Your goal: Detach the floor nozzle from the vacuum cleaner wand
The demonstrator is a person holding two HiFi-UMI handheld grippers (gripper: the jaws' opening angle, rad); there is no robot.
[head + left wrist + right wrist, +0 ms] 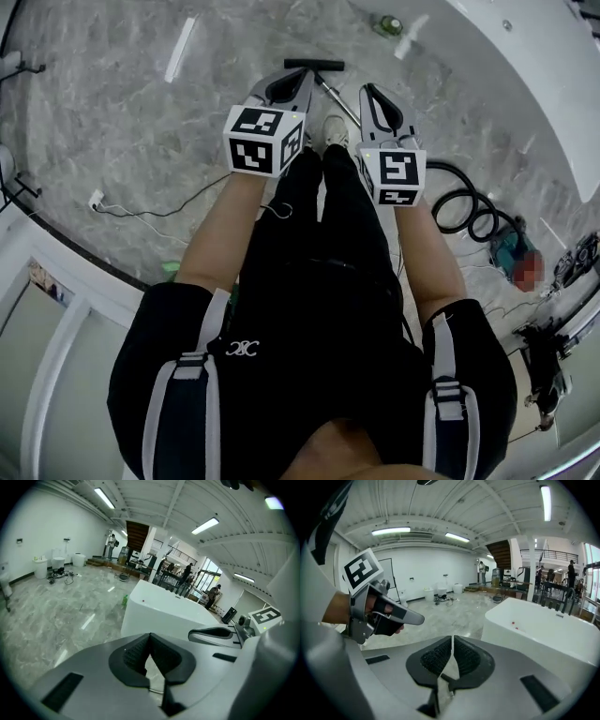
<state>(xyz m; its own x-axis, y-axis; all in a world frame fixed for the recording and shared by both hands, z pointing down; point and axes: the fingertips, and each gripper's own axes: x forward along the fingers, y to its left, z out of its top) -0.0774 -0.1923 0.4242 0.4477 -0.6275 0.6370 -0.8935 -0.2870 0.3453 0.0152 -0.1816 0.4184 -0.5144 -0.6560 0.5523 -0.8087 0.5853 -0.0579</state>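
In the head view the black floor nozzle (314, 65) lies on the grey marble floor ahead of my shoes. Its silver wand (336, 97) runs back to the right and disappears behind my right gripper. A black hose (462, 202) coils on the floor at the right, leading to a teal vacuum body (509, 247). My left gripper (302, 75) and right gripper (367, 91) are held side by side above my legs, above the floor and touching nothing. Both are shut and empty: the left gripper (150, 637) and right gripper (453, 639) pads meet with nothing between them.
A big white curved tub (525, 84) stands at the far right, also seen as the white tub (164, 611) and the white tub (543, 630). A green bottle (387, 25) and white spray bottle (410, 37) stand by it. A thin cable (150, 212) trails on the left floor. People stand far off.
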